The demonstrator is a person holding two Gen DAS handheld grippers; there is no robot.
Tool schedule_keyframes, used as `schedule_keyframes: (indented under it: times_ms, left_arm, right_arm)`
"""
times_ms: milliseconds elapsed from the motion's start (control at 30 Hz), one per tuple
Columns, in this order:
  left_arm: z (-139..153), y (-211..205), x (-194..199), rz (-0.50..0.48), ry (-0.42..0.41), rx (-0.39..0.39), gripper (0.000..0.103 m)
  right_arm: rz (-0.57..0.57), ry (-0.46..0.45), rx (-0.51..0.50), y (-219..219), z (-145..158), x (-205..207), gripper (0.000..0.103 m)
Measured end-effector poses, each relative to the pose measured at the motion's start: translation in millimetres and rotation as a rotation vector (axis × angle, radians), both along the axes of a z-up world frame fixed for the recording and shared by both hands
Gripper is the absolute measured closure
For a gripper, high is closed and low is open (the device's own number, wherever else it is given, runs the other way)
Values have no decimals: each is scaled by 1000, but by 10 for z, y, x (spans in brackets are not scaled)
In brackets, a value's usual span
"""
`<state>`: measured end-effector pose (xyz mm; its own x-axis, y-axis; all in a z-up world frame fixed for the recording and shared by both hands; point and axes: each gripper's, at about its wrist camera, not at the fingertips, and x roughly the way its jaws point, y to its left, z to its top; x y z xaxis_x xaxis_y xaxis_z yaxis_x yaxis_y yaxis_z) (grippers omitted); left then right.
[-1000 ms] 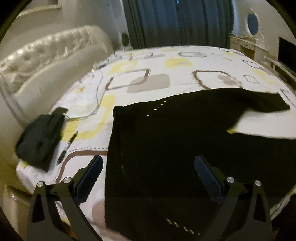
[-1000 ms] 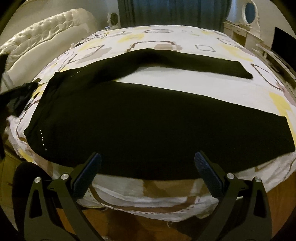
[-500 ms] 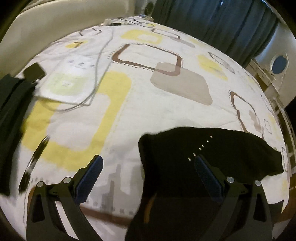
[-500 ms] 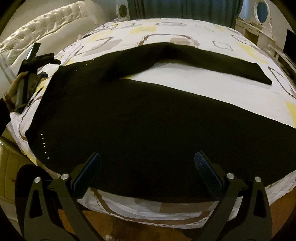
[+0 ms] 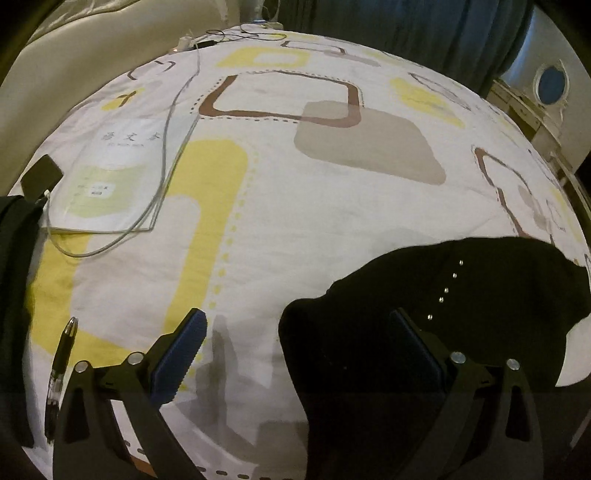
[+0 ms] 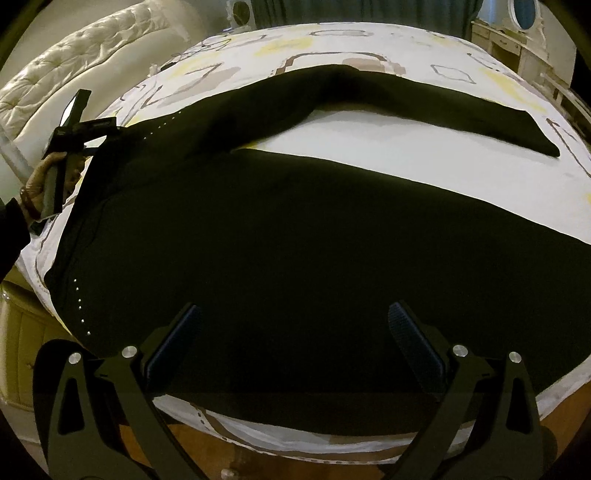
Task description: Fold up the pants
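Black pants [image 6: 295, 236] lie spread flat on the patterned bed, waist at the left, two legs running right with a gap of sheet between them. My right gripper [image 6: 295, 343] is open and empty, low over the near leg by the bed's front edge. My left gripper [image 5: 295, 350] is open and empty over the far waist corner of the pants [image 5: 424, 317], right finger over the cloth, left finger over bare sheet. The left gripper also shows in the right wrist view [image 6: 79, 129] at the waist's far left corner, held by a hand.
A booklet [image 5: 110, 173] with a white cable [image 5: 162, 173] across it lies on the bed at left. A pen [image 5: 61, 362] and a dark folded garment [image 5: 16, 295] lie near the left edge. A cream headboard [image 6: 74, 62] stands behind. A dresser with oval mirror [image 6: 524, 22] stands far right.
My left gripper has moved forward and left to the far waist corner, now close over the sheet. My right gripper has moved forward and lower over the near leg.
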<state>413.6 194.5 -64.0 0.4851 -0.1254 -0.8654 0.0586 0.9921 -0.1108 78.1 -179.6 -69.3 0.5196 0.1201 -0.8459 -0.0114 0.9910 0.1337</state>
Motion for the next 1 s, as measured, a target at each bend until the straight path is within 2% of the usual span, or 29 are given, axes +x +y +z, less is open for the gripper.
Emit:
schedule_keyframes:
  times_ms: [67, 133, 200, 300, 367, 467, 567, 700, 800, 833, 900, 1000]
  left_arm:
    - [-56, -24, 25, -38, 36, -18, 57]
    - [-103, -20, 54, -43, 74, -67, 63]
    - [-97, -27, 58, -41, 72, -68, 67]
    - [-88, -49, 65, -48, 74, -88, 80]
    - [-75, -37, 55, -53, 72, -135, 91]
    - [-50, -8, 46, -55, 72, -161, 93]
    - [-28, -1, 31, -65, 68, -183, 93]
    - [22, -9, 26, -89, 62, -184, 93]
    - [44, -9, 46, -94, 57, -190, 93]
    - [53, 2, 42, -95, 53, -201, 93]
    - [70, 29, 28, -93, 43, -227, 94]
    - [80, 76, 7, -83, 36, -273, 94]
  right_arm:
    - [0, -3, 4, 11, 8, 6, 2]
    - [1, -4, 9, 15, 9, 22, 2]
    - [2, -3, 12, 13, 10, 44, 2]
    - [2, -8, 16, 3, 32, 63, 2]
    - [14, -13, 22, -13, 66, 100, 2]
    - [64, -29, 44, -67, 156, 250, 2]
    - [124, -70, 110, -260, 340, 624, 2]
    - [185, -121, 170, -608, 583, 1362, 2]
    - [219, -146, 187, -905, 735, 2151, 2]
    - [239, -138, 180, -937, 739, 2343, 2]
    - [247, -98, 96, -1007, 695, 2788, 2]
    - [295, -16, -88, -995, 451, 3401, 2]
